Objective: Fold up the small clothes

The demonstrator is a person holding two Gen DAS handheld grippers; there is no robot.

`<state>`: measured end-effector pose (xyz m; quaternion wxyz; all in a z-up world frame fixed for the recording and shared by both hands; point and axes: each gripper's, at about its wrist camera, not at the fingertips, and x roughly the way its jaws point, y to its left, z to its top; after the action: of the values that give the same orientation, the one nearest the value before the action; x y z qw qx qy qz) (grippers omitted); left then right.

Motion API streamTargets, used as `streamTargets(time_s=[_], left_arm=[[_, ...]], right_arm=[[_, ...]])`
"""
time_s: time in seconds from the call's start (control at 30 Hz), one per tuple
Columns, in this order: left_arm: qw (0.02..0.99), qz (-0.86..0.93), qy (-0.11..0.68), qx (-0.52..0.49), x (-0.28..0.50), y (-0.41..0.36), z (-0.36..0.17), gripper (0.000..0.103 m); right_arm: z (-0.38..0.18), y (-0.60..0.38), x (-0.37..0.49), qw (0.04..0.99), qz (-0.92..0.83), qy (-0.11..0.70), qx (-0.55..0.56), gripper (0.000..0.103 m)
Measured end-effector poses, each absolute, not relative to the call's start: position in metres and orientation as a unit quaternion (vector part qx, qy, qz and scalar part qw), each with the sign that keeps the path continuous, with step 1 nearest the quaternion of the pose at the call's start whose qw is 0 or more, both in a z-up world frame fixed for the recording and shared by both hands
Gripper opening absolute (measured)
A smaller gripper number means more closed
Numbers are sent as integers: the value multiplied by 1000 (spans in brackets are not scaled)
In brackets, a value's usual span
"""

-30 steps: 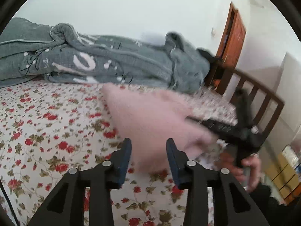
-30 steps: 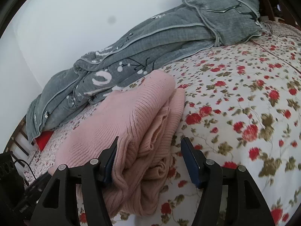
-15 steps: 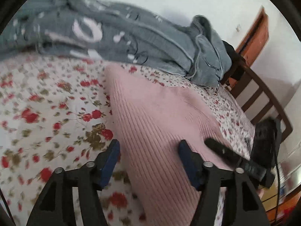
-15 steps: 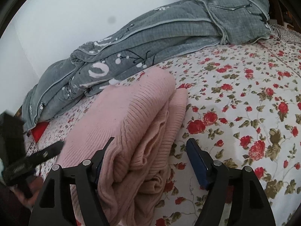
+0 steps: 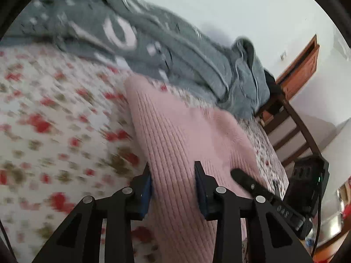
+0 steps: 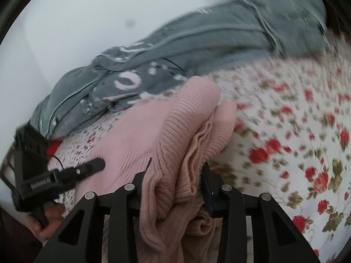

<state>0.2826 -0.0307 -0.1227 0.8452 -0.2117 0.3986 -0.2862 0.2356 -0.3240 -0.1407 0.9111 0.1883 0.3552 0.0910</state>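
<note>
Pink knit sweater (image 5: 175,135), 1 pc, folded, lies on the floral bedsheet (image 5: 54,120) just in front of 1 grey blanket (image 5: 175,43). You've got 2 grippers on it: left gripper (image 5: 173,175) closing w/ the sweater's edge between its jaws, right gripper (image 6: 175,171) closing on the bunched layers. 1 hand (image 6: 47,221) visible in right wrist view, 1 wooden headboard (image 5: 294,122) at the bed's far end.

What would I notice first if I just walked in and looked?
The pink sweater, folded on the flowery sheet, with both grippers closing on its near end: left gripper, right gripper. Behind it a grey blanket is heaped by the wall.
</note>
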Motion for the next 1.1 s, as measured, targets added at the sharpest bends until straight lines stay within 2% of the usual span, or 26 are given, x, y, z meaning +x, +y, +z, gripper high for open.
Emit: streamTargets(time_s=[0.17,0.3,0.4,0.47,0.5,0.6,0.77,0.9,0.97,1.03,1.07,1.1], left_arm=[[867,-238,374,-228,276,34,-106,33],[877,-198,389,-201,273,63,-120,36],[885,-178,407,-141,269,60,-132,41],[896,-176,389,-121,259,59,-124,43],[902,-181,376,-109,250,60,-115,45],[915,-204,331,-109,226,61,-97,59],[921,-223,310,-78,212,35,-91,63],[928,-155,340,-2,213,1,-126,63],[935,-155,317,31,202,-4,-123,64],[931,-179,318,1,197,8,-113,64],[929,-189,317,-28,196,18,-111,65],[926,-191,323,-49,197,27,-111,65]], right_arm=[[-128,-272,242,910,146,337,194,35],[-131,-232,254,904,165,346,189,38],[-157,-212,267,895,137,402,134,47],[-153,-217,264,899,130,394,142,55],[-146,-220,261,903,123,388,140,55],[-120,-228,242,921,106,350,133,56],[-109,-234,207,923,140,331,141,56],[-120,-235,190,903,185,346,174,56],[-131,-227,193,896,189,367,161,55],[-140,-222,194,895,186,380,144,49],[-141,-222,193,895,188,378,145,43],[-142,-222,192,894,193,375,148,29]])
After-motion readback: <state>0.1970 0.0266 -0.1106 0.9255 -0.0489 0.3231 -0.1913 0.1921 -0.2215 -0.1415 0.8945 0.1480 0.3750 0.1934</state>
